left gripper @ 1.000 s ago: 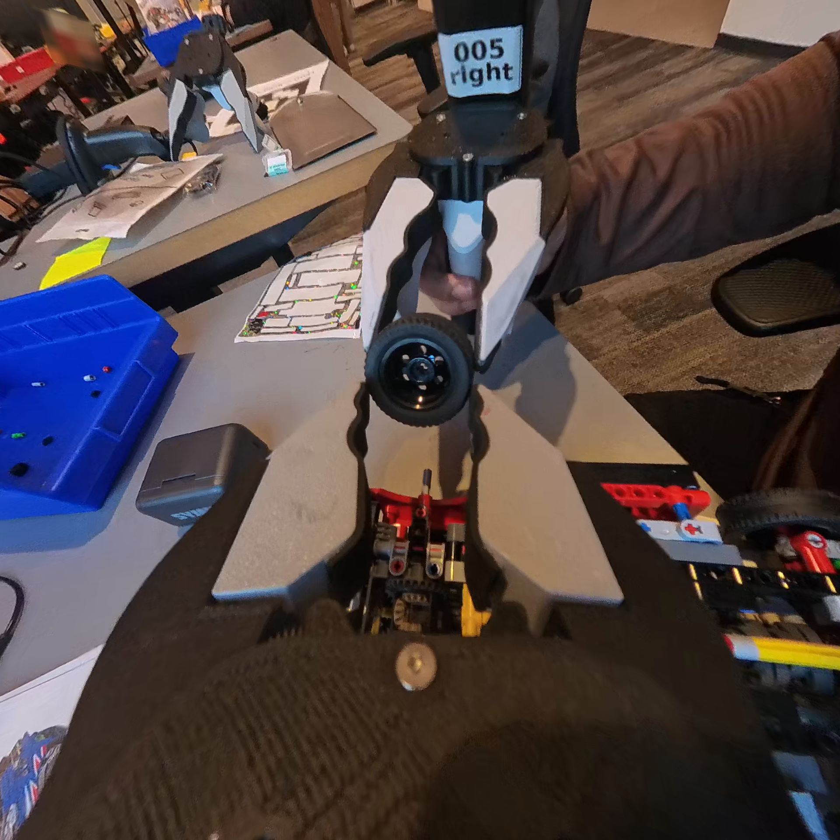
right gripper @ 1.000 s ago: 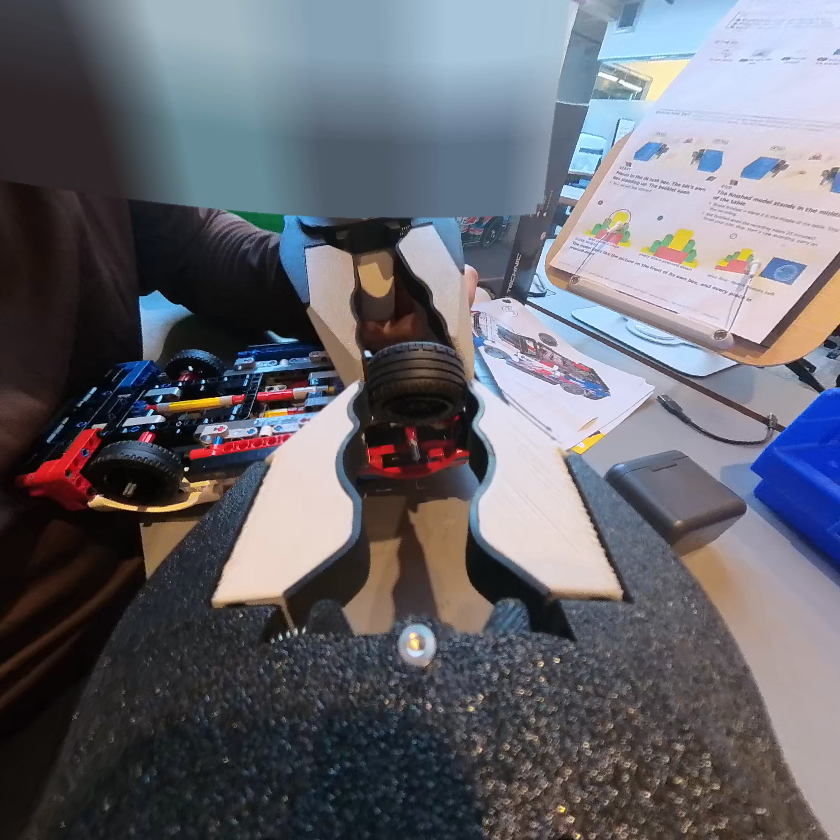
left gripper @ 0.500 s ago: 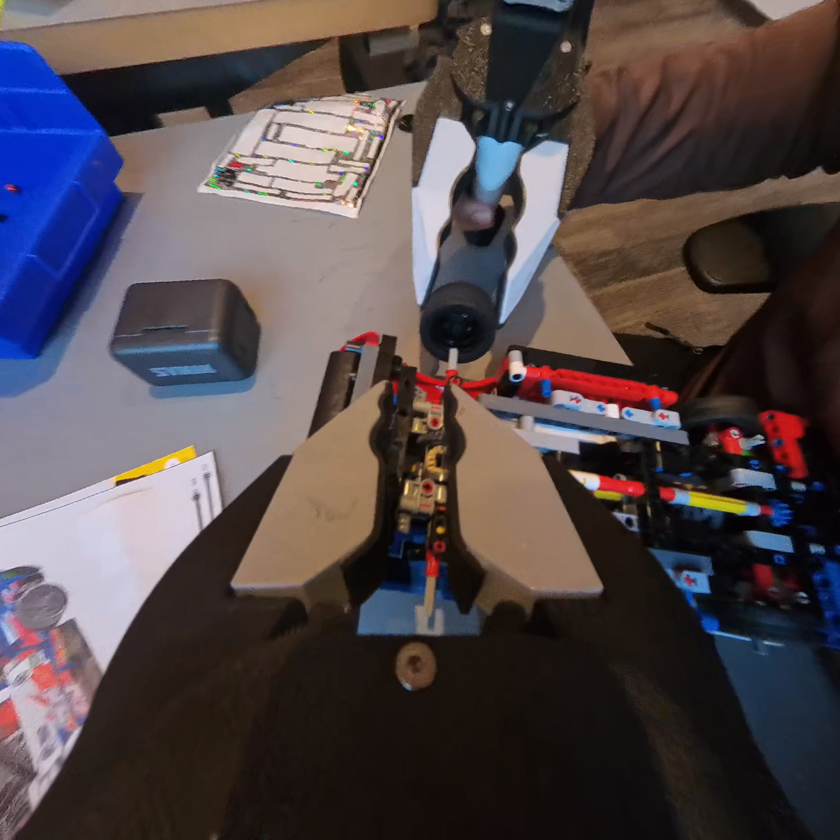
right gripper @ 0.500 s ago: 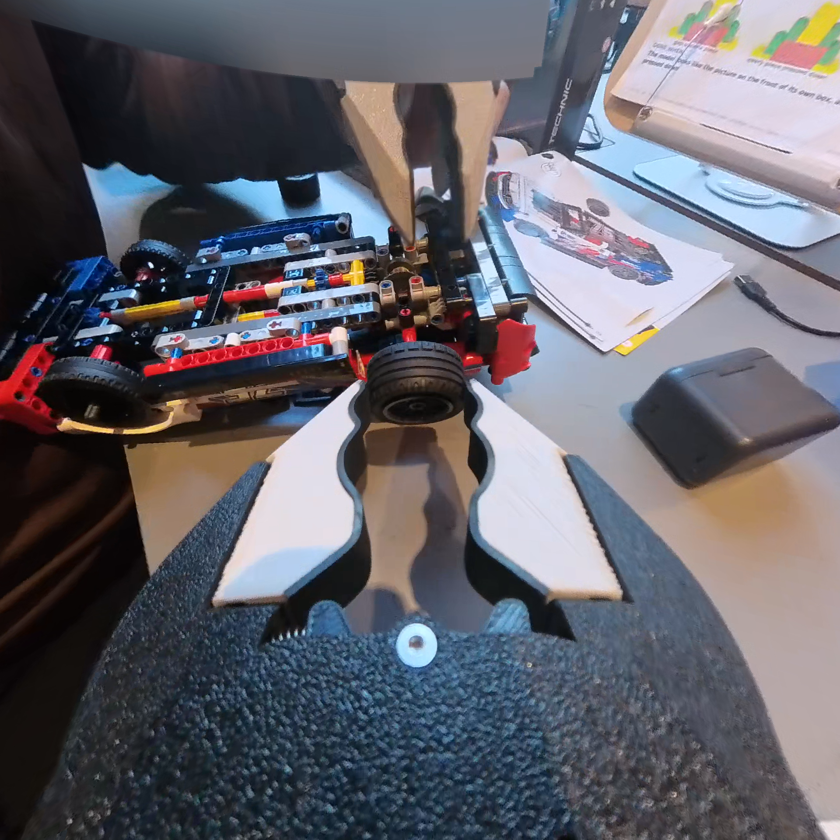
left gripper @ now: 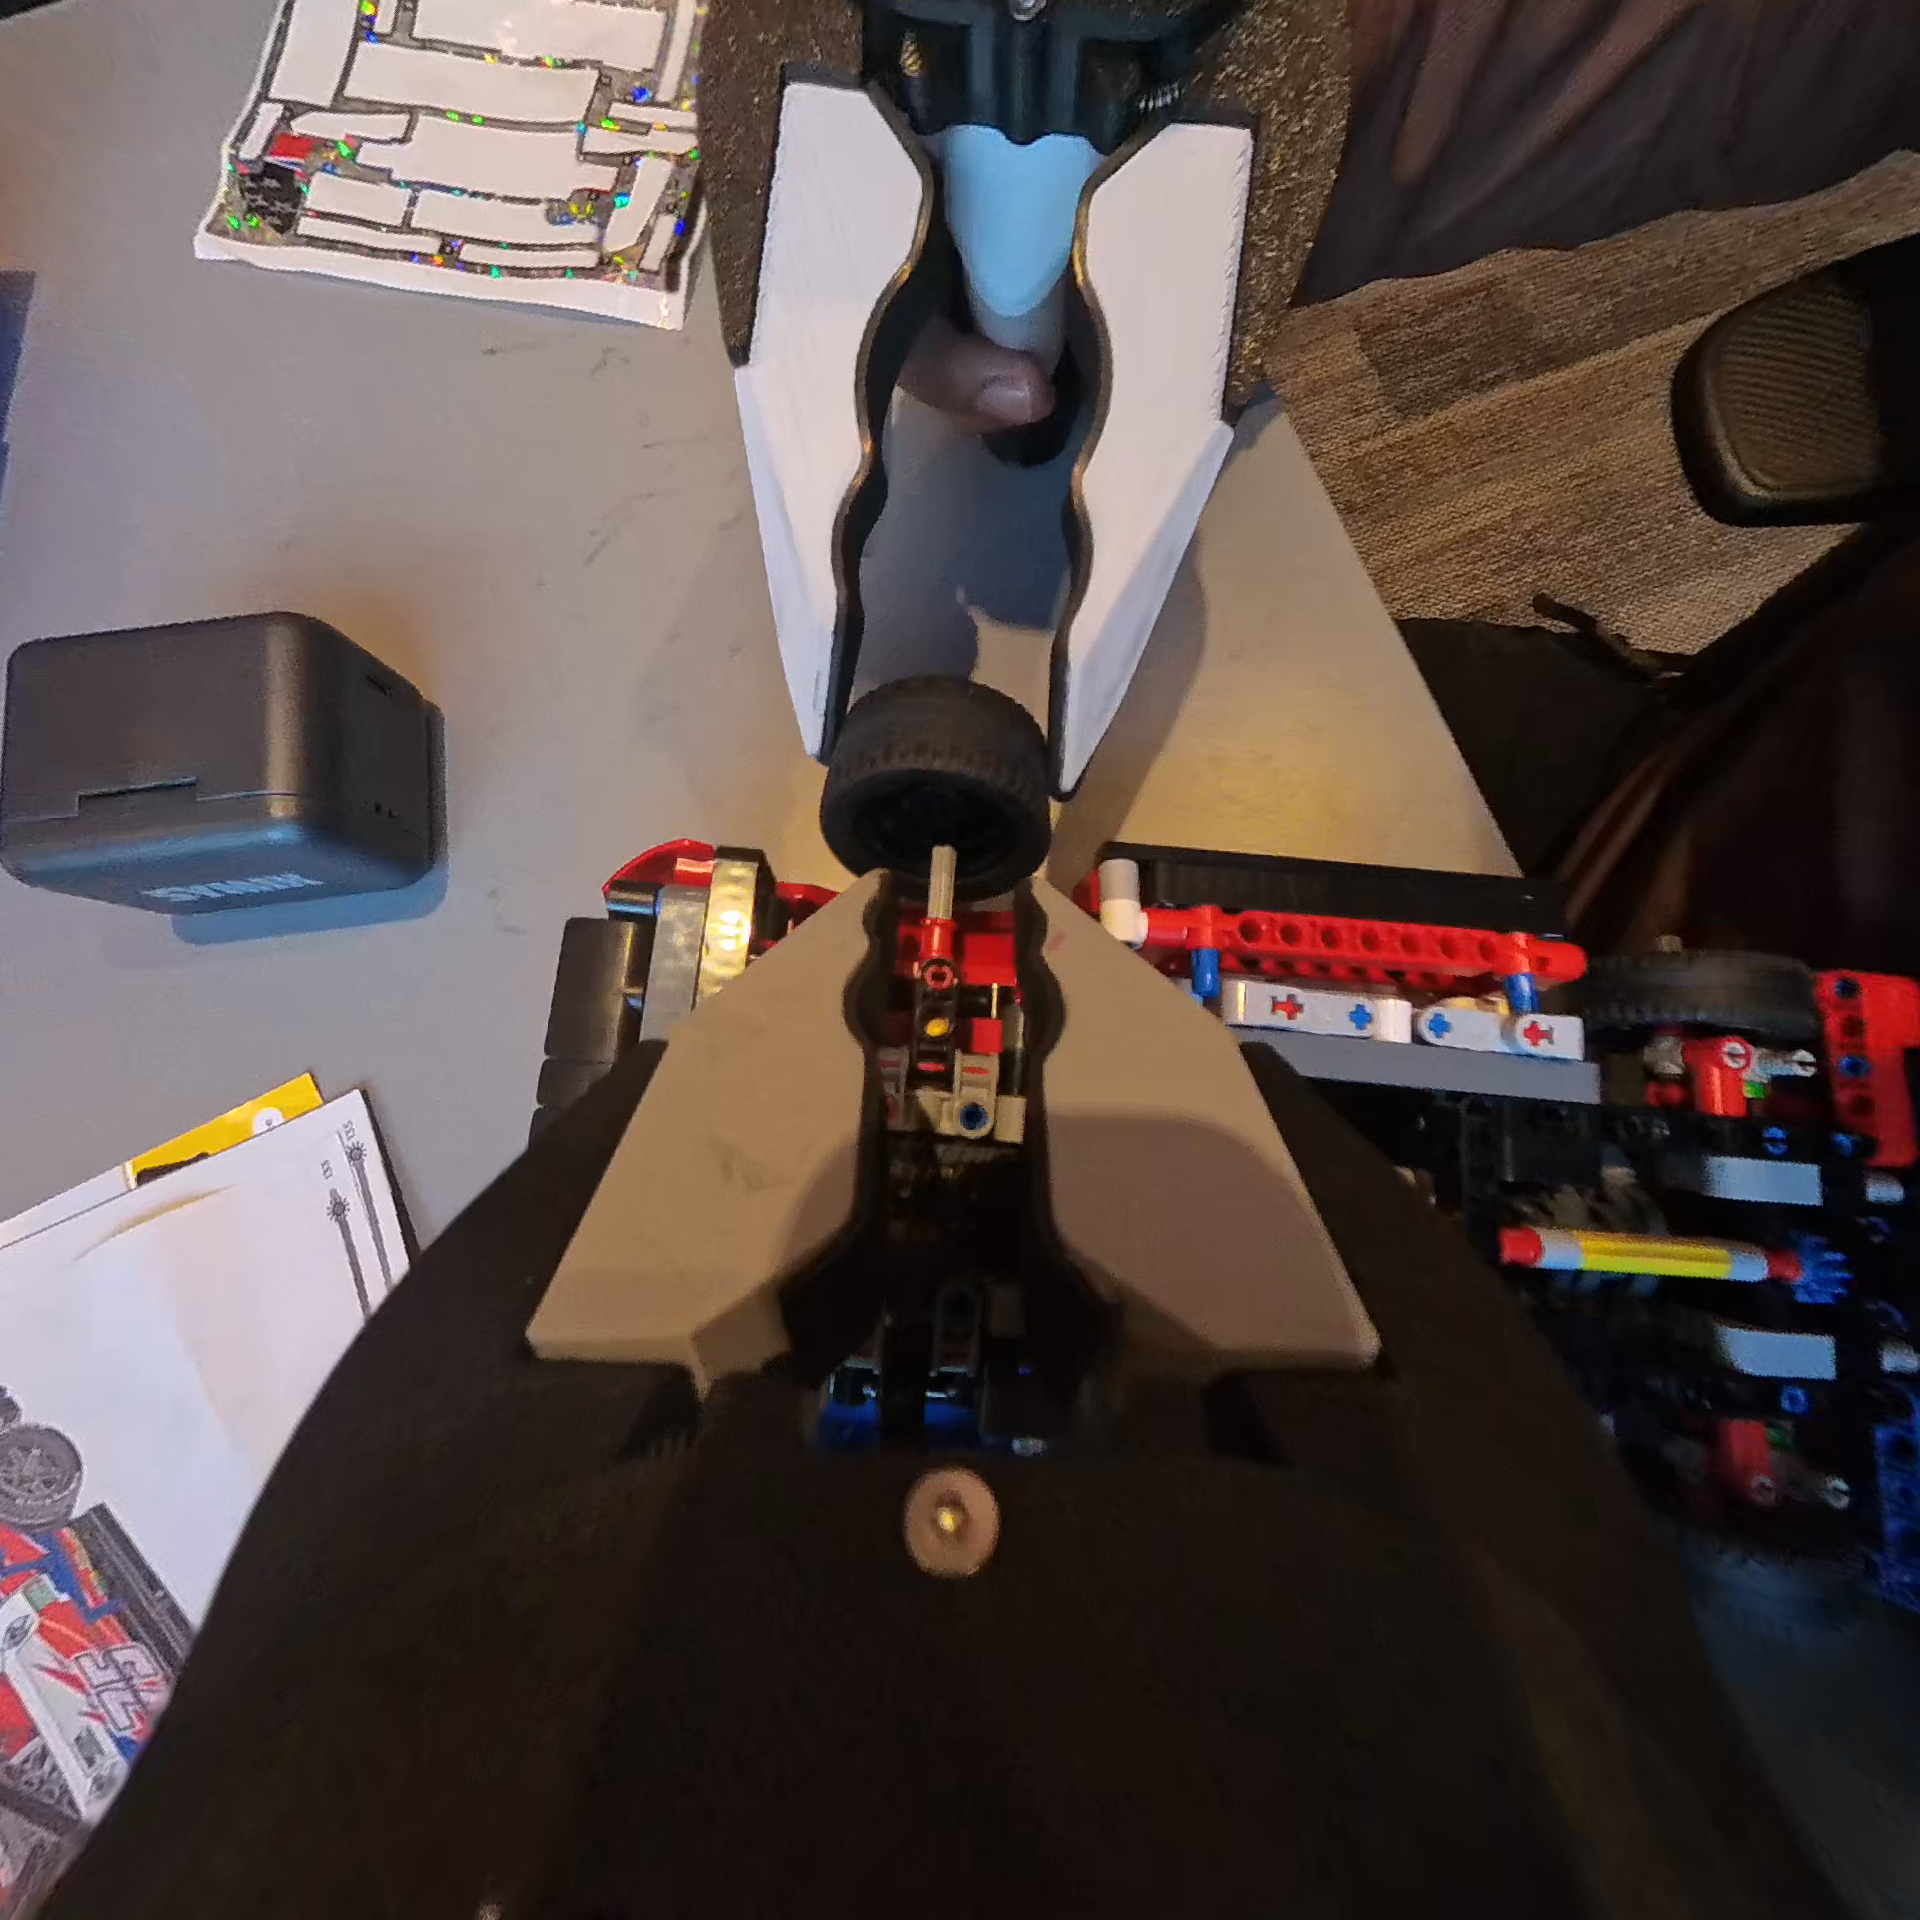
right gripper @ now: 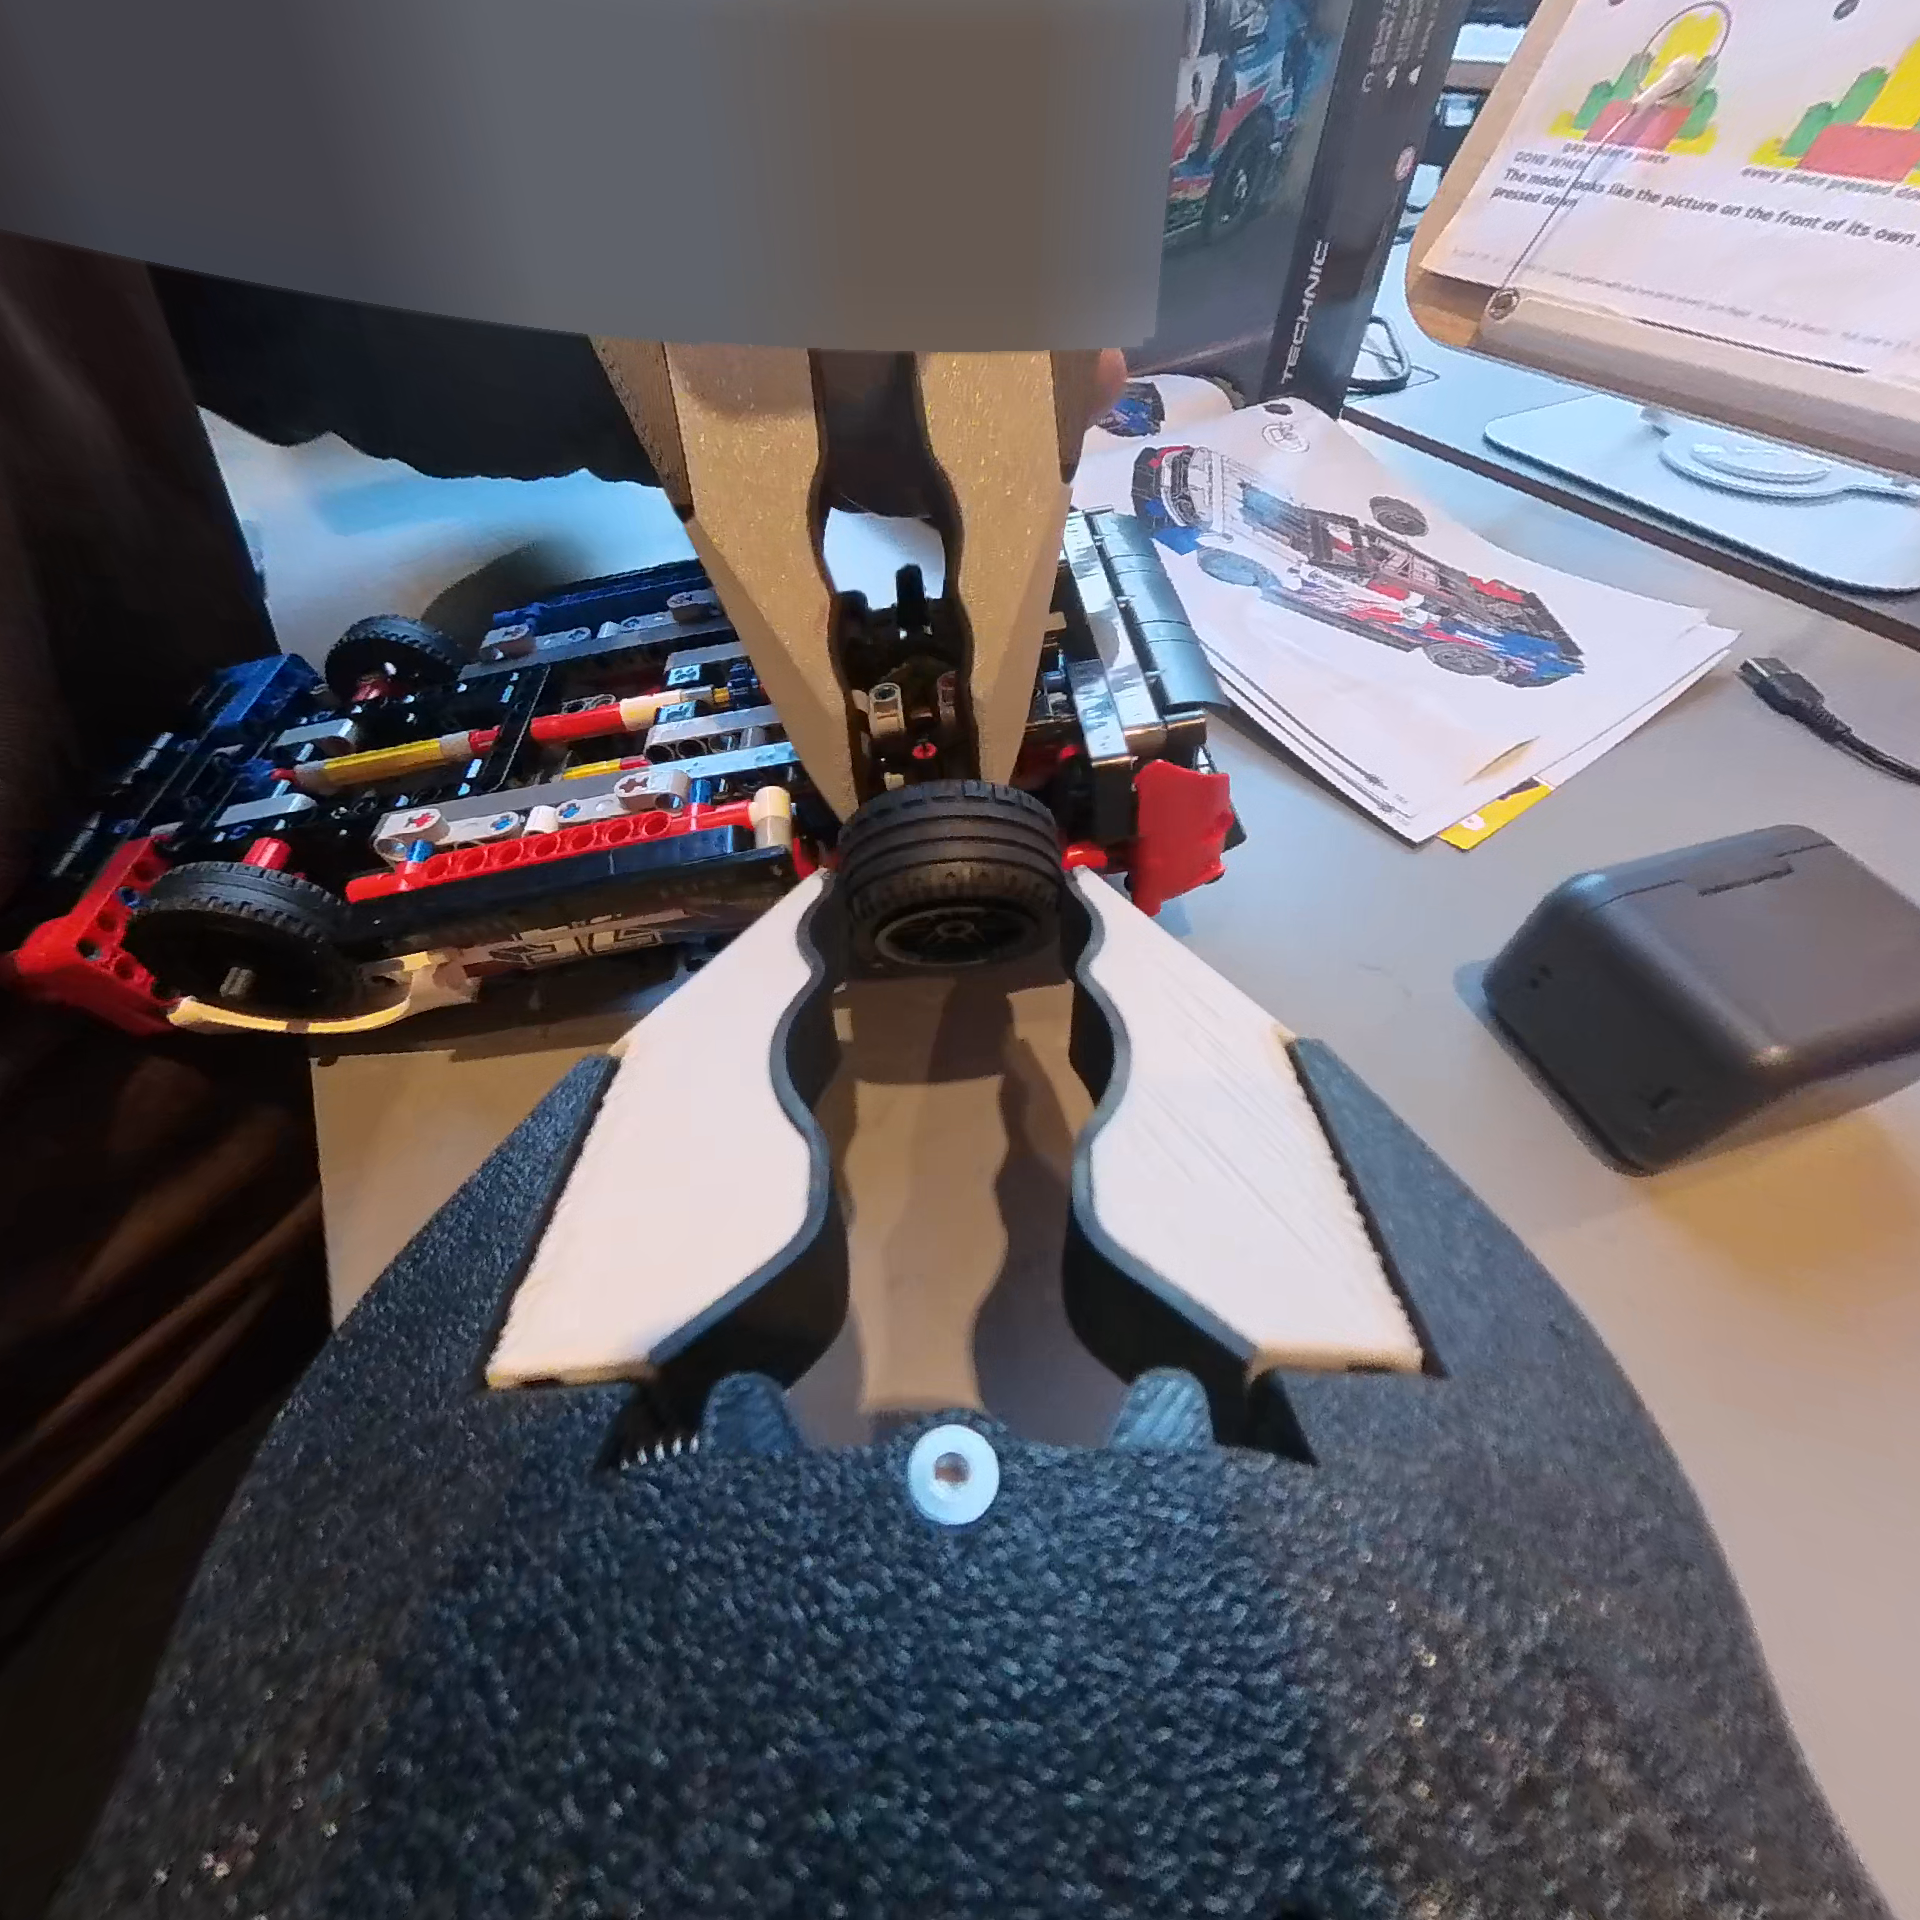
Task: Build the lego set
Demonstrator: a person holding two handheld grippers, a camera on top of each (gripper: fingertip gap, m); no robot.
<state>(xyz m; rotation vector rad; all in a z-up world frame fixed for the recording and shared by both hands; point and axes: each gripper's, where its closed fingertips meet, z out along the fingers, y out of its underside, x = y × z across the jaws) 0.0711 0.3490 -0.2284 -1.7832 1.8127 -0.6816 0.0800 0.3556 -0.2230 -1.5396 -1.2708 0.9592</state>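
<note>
Wheel [right gripper: 948, 873] sits pinched by its tread in my right gripper [right gripper: 951, 894], pin [left gripper: 941, 881] at its hub, twelve o'clock. My left gripper [left gripper: 951, 914] clamps the car [right gripper: 582, 769] nose. Light rubber, grippy; the car looks brittle, so push gently.

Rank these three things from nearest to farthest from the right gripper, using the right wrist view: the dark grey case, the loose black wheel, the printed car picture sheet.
1. Black wheel: held between the right gripper jaws at their tips.
2. Dark grey case: on the table, off to the right.
3. Printed car picture sheet: farther back on the right, behind the case.
</note>
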